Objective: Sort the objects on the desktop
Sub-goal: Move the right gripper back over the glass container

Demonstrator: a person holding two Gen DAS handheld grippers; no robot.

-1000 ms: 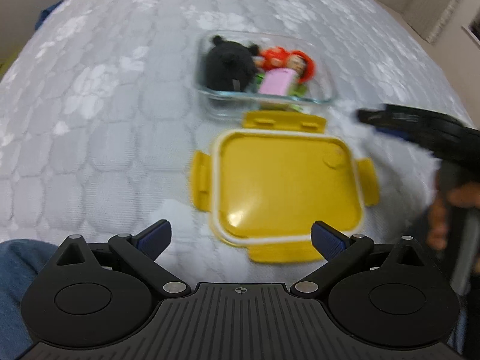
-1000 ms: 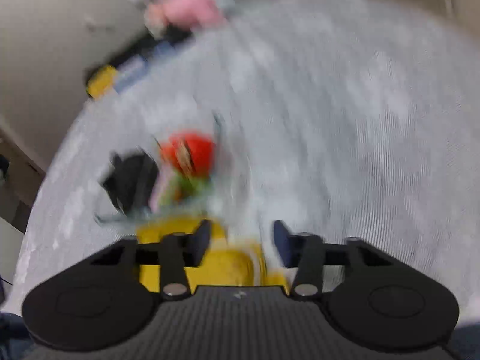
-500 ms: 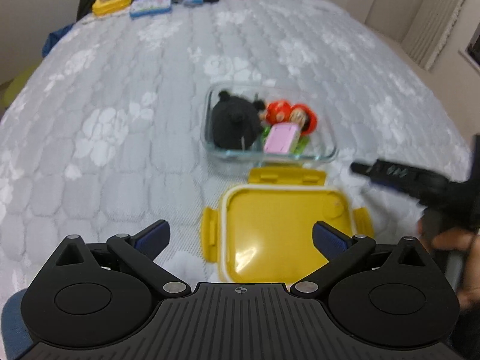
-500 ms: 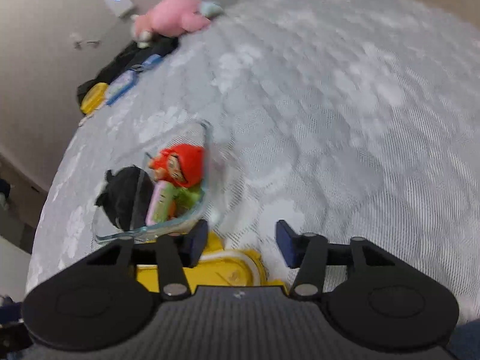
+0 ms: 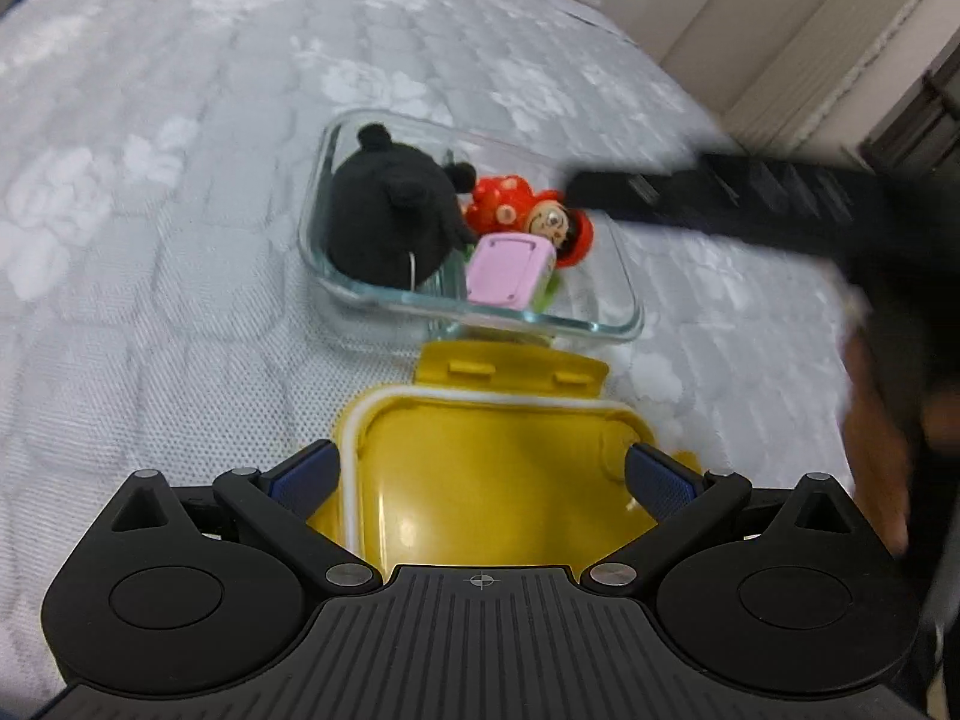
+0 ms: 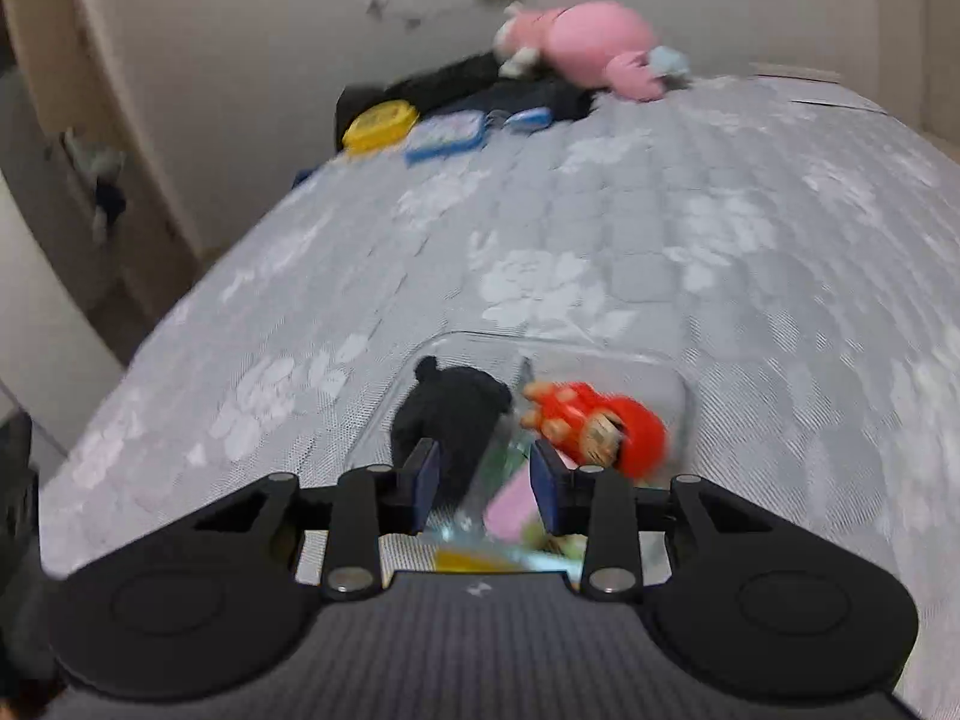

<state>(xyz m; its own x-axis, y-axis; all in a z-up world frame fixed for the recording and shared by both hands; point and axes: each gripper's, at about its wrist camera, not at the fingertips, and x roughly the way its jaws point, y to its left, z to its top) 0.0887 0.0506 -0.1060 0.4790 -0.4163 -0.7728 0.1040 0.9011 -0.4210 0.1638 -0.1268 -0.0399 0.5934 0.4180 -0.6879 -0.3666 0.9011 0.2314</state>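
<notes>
1. The sorting is looking well advanced: a clear glass container [image 5: 624, 324] is sitting on the grey quilted bedspread [image 5: 150, 210] and is already holding three things, a black plush toy [image 5: 390, 222], a red spotted doll [image 5: 528, 216] and a small pink case [image 5: 507, 267] with something green under it.
2. The container's yellow snap lid [image 5: 480, 468] is lying flat on the bedspread just in front of the container, inner side up with its white seal showing, so closing the box looks like the step left to do.
3. Far off at the head of the bed, a pink plush toy [image 6: 594, 51], a yellow lidded box [image 6: 381, 120] and a blue-rimmed tin [image 6: 447, 135] are lying beside dark clothing; whether they belong to the sorting I cannot tell.
4. The left gripper [image 5: 480, 474] is pointing steeply down over the lid, its blue-padded jaws spread wide to either side of the lid's width and clasping nothing.
5. The right gripper [image 6: 485, 483] is pointing down at the container's near edge, its dark body reaching in from the right in the left wrist view, blurred.
6. Its jaws have just been narrowing and are standing only a little apart; the near glass rim and the pink case are showing in the gap, but the pads are not pressing on anything, so it is carrying nothing.
7. A hand [image 5: 876, 450] is gripping the right tool's handle at the right edge of the left wrist view.
</notes>
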